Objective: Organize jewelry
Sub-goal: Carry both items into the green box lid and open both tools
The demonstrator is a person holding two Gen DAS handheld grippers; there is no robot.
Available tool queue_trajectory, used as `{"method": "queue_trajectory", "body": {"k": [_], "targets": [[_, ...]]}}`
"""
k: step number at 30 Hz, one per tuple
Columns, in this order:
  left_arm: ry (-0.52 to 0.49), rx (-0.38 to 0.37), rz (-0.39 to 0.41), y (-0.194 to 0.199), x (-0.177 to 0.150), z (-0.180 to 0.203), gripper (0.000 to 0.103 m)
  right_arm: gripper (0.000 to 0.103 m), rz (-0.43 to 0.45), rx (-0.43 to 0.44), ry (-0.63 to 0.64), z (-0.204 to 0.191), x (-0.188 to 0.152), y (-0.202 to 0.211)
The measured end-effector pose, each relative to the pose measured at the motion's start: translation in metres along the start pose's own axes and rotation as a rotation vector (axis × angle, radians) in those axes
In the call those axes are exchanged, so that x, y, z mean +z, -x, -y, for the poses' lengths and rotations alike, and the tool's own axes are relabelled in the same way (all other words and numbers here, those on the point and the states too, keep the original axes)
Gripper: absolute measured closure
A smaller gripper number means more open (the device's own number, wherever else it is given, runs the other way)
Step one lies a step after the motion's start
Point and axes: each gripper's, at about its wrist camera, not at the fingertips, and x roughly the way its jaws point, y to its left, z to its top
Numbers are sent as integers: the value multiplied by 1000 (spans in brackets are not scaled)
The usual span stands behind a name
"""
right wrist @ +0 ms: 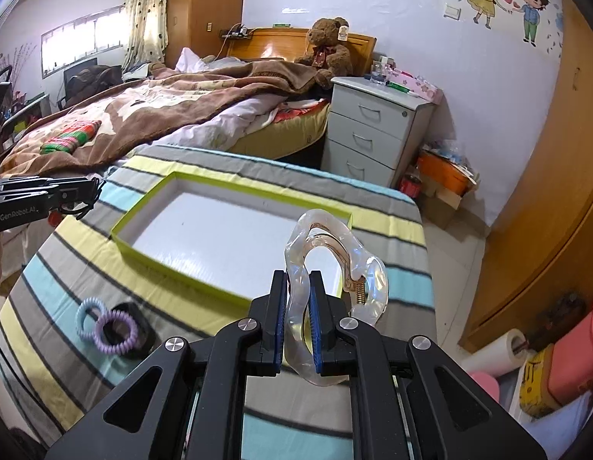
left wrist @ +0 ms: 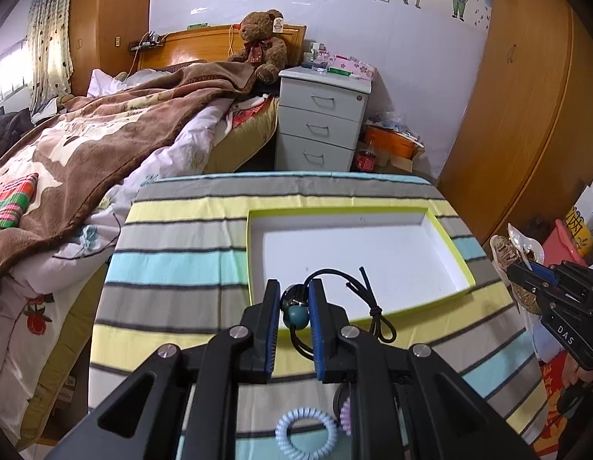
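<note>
Your left hand-held gripper (left wrist: 294, 312) is angled down over the striped counter (left wrist: 174, 268), jaws closed on a black elastic hair tie (left wrist: 369, 299) at its dark and teal beads (left wrist: 295, 316). The tie's loop and knotted tail hang free to the right of the fingers, over the near edge of the shallow white box (left wrist: 357, 245) with the yellow-green rim. Below the gripper body, a pale blue spiral hair tie (left wrist: 306, 430) lies on the counter, with a purple spiral one (left wrist: 345, 416) touching its right side, mostly hidden by the gripper.

Your right hand-held gripper (right wrist: 298, 306) points down at a similar slant, jaws clamped on a clear plastic claw clip (right wrist: 334, 264). The clip stands upright between the blue pads (right wrist: 317, 318), its metal spring to the right of the fingers. It is held above the counter at the box's near right corner; whether it is over the box or just beside it cannot be told.

In the right wrist view, the left gripper shows at the left edge, beside the box's left side. In the left wrist view, the right gripper is at the right edge, with part of your hand (left wrist: 580, 373) on its grip. The box holds nothing visible.
</note>
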Motion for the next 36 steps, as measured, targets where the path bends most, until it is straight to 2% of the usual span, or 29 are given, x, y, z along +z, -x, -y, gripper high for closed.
{"method": "queue_trajectory", "body": {"k": [14, 24, 27, 36], "targets": [[15, -10, -39, -53, 36, -5, 87, 92, -76, 20, -13, 6, 37, -70], [33, -6, -99, -106, 45, -4, 87, 92, -160, 20, -13, 4, 38, -122], [35, -25, -119, -119, 44, -3, 87, 92, -175, 10, -1, 3, 37, -131], [37, -12, -169, -146, 41, 0, 87, 92, -209, -9, 28, -3, 36, -151]]}}
